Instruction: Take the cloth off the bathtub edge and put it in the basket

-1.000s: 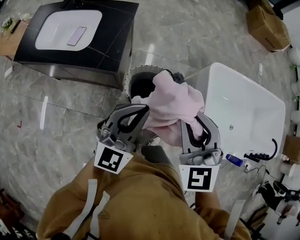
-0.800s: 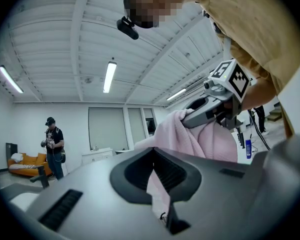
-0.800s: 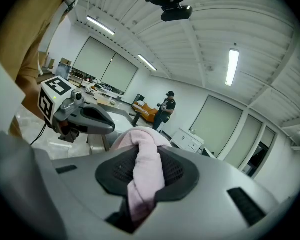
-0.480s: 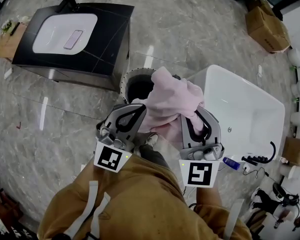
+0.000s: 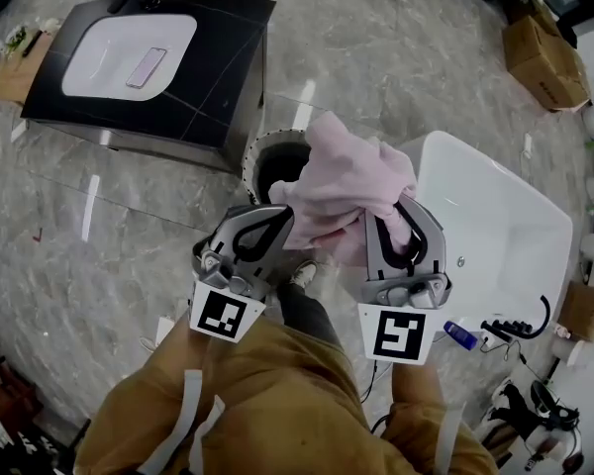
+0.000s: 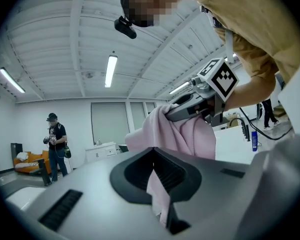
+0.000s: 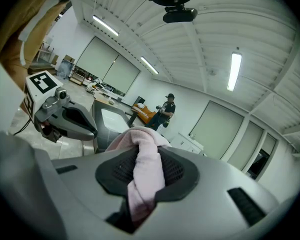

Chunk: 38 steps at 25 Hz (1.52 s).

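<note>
A pink cloth (image 5: 345, 186) hangs bunched in the air between my two grippers, in front of the person's chest. My left gripper (image 5: 280, 222) is shut on its left part, and a thin fold of cloth (image 6: 157, 191) shows pinched between the dark pads. On the cloth's right part my right gripper (image 5: 381, 224) is shut, a thick fold of cloth (image 7: 144, 181) squeezed between its pads. The round dark basket (image 5: 270, 162) stands on the floor just beyond the cloth, its right side hidden by it. The white bathtub (image 5: 495, 236) lies to the right.
A black vanity with a white basin (image 5: 129, 55) and a phone (image 5: 147, 67) on it stands at the upper left. Cardboard boxes (image 5: 544, 57) sit at the upper right. A blue bottle (image 5: 460, 333) and a black tap (image 5: 520, 323) are at the tub's near end. A person (image 6: 55, 144) stands far off.
Both grippers have carried the cloth up-picture, off the tub's corner and toward the basket. It now covers more of the basket's right rim. The grips have not changed.
</note>
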{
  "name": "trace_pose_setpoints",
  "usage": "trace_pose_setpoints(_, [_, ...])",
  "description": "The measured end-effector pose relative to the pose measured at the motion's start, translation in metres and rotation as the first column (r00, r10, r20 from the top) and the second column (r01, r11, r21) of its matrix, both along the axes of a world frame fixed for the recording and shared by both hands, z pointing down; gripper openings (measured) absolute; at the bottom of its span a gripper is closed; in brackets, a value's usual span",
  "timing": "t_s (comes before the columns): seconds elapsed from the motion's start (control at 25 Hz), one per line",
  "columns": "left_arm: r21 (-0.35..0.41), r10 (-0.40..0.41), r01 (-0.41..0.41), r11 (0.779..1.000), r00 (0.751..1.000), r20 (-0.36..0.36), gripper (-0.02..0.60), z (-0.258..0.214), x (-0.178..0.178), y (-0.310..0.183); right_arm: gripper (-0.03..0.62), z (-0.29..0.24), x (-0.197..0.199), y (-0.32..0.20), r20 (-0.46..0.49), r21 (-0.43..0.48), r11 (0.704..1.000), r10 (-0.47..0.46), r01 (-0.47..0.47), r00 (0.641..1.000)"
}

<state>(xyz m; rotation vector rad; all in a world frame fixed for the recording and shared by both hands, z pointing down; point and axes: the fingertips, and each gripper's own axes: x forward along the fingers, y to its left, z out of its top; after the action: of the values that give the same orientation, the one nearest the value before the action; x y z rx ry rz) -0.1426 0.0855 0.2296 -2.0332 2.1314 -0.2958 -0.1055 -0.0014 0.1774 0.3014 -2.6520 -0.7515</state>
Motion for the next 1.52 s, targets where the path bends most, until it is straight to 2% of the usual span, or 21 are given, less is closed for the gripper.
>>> trace_pose_setpoints(0.16, [-0.051,-0.022,0.021,0.998,1.0,-0.021,0.006,0.055,-0.015,-0.016,0.091,0.067,-0.017,-0.02,-0.047,-0.037,0.999,0.0,-0.002,0.999])
trace_pose_setpoints(0.44, [-0.109,-0.061,0.054,0.993,0.996,-0.062,0.006,0.179,-0.035,-0.037,0.091,0.214,-0.044,-0.05,-0.092,-0.088,0.996,-0.002,-0.006,0.996])
trace_pose_setpoints(0.64, [-0.151,-0.076,0.061,0.987,0.993,-0.094,0.006,0.262,-0.036,-0.04,0.091,0.332,-0.051,-0.053,-0.186,-0.12,0.993,-0.025,0.003,0.982])
trace_pose_setpoints(0.96, [-0.161,-0.072,0.06,0.985,0.995,-0.067,0.006,0.39,-0.05,-0.053,0.094,0.49,-0.069,-0.055,-0.22,-0.148,0.988,-0.077,0.044,0.972])
trace_pose_setpoints(1.28, [-0.167,-0.047,0.035,0.985,0.997,-0.068,0.006,0.46,-0.055,-0.067,0.104,0.591,-0.083,-0.056,-0.239,-0.185,0.98,-0.109,0.065,0.965])
trace_pose_setpoints(1.4, [-0.147,-0.034,0.023,0.989,0.997,-0.074,0.006,0.466,-0.056,-0.071,0.136,0.629,-0.085,-0.058,-0.309,-0.245,0.968,-0.133,0.057,0.942])
trace_pose_setpoints(1.52, [-0.118,-0.013,0.007,0.993,0.999,-0.052,0.006,0.464,-0.053,-0.077,0.158,0.65,-0.087,-0.062,-0.333,-0.253,0.966,-0.138,0.052,0.933])
